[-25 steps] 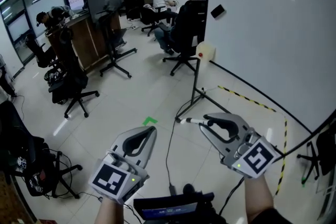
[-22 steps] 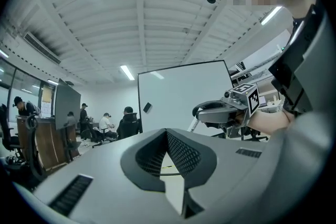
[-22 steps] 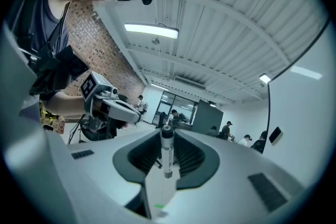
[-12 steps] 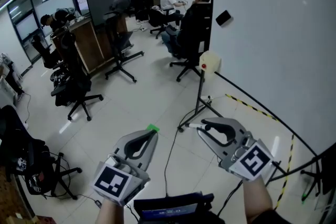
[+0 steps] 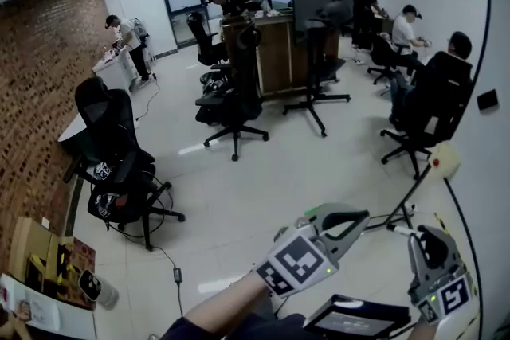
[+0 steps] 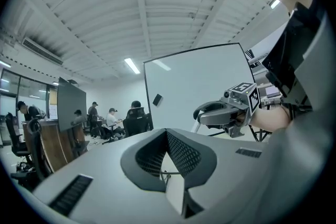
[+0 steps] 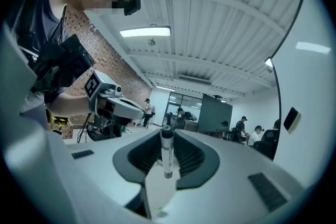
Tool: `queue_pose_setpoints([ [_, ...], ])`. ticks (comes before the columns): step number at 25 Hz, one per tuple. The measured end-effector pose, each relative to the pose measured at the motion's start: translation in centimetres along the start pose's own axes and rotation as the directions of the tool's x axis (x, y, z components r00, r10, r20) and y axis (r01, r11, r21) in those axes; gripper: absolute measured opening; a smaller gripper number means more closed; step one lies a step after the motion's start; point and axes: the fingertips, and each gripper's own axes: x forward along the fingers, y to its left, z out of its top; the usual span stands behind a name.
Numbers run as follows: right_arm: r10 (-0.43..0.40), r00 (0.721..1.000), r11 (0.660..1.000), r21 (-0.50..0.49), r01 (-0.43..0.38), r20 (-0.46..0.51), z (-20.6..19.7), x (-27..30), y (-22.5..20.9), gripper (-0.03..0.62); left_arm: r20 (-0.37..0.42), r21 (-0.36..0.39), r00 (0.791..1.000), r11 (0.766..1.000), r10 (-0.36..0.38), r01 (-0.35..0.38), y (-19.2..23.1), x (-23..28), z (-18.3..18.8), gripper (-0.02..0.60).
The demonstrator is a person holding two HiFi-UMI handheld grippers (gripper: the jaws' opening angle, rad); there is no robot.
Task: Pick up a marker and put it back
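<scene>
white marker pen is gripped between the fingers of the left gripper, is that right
Not the left one. The white cylindrical marker pen is gripped between the fingers of the right gripper, as the right gripper view shows. In the left gripper view, the left gripper has nothing between its fingers.

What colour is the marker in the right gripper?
Marker: white barrel, dark top end; right gripper view shows it best.

2 grippers, left gripper (image 6: 167, 132) and right gripper (image 7: 167, 134); 1 marker (image 7: 167, 153); 1 whiteboard (image 6: 199, 86); 1 brick wall (image 5: 44, 91)
</scene>
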Motion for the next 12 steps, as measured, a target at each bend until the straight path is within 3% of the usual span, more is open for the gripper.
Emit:
queue_pose_setpoints([
  [5,0.022,1.0,1.0,-0.01,-0.022,0.014,-0.9,7.6,-1.8,0.087,0.017,0.009,1.0,1.0,0.016,-0.016,7.3,1.3,-1.6,0.0],
  [12,-0.025,1.0,1.0,-0.018,0.025,-0.015,0.0,19.6,-6.0,0.087,0.038,-0.005,0.999,0.999,-0.031,0.031,19.9,4.0,-2.8,0.0],
])
